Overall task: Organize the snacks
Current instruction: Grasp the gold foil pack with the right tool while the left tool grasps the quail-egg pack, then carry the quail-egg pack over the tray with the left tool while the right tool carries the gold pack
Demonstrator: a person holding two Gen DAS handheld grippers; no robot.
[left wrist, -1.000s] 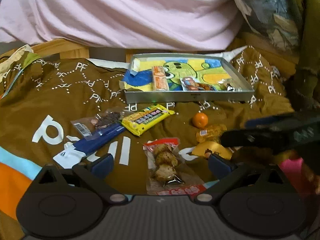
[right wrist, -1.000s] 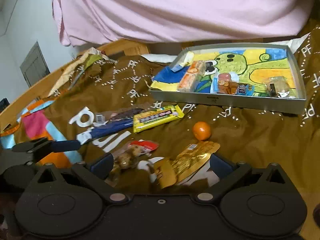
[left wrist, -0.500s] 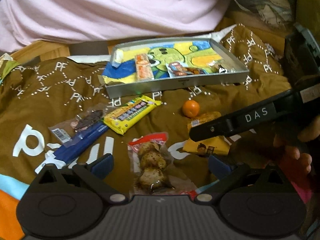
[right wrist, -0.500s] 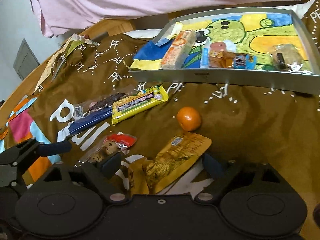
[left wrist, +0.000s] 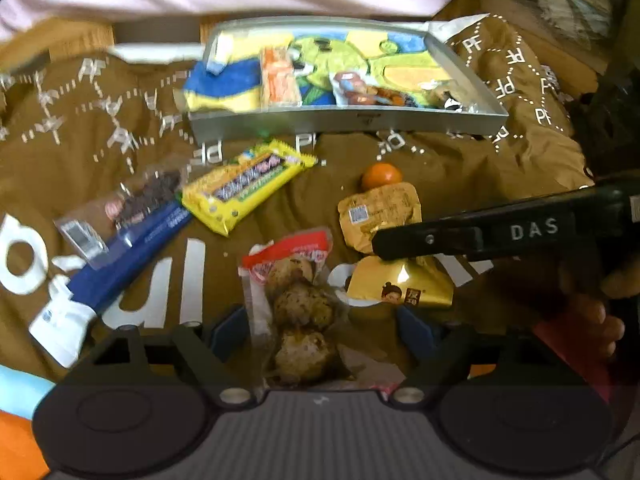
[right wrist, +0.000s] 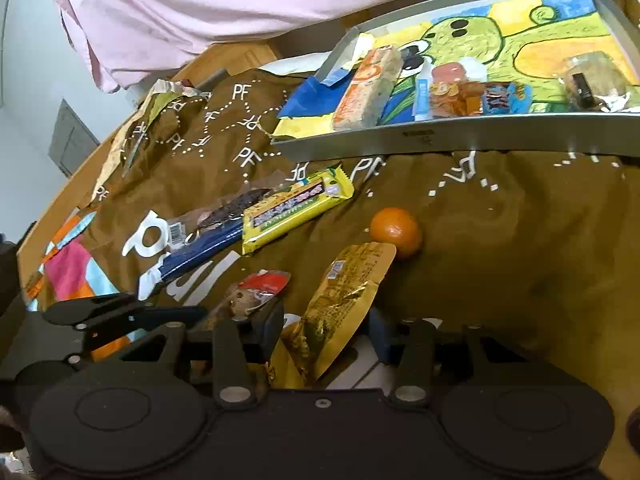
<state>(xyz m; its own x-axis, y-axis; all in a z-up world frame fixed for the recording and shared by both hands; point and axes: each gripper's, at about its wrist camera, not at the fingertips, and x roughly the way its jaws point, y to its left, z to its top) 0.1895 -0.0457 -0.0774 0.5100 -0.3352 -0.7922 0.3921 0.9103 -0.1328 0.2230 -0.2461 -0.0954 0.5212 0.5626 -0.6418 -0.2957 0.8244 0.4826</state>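
Down low in the left wrist view, the left gripper [left wrist: 316,330] is wide open around a clear bag of brown meatballs [left wrist: 298,312], not squeezing it. A gold pouch [left wrist: 380,216] lies just past it, next to a small orange [left wrist: 381,174]. The silver tray [left wrist: 344,120] sits farther back with snacks inside.

From the right wrist view, the right gripper [right wrist: 326,330] is partly open, with the gold pouch [right wrist: 344,292] between its fingers; I cannot tell if they touch it. A yellow candy bar [right wrist: 296,210] rests on the brown cloth [right wrist: 500,248].
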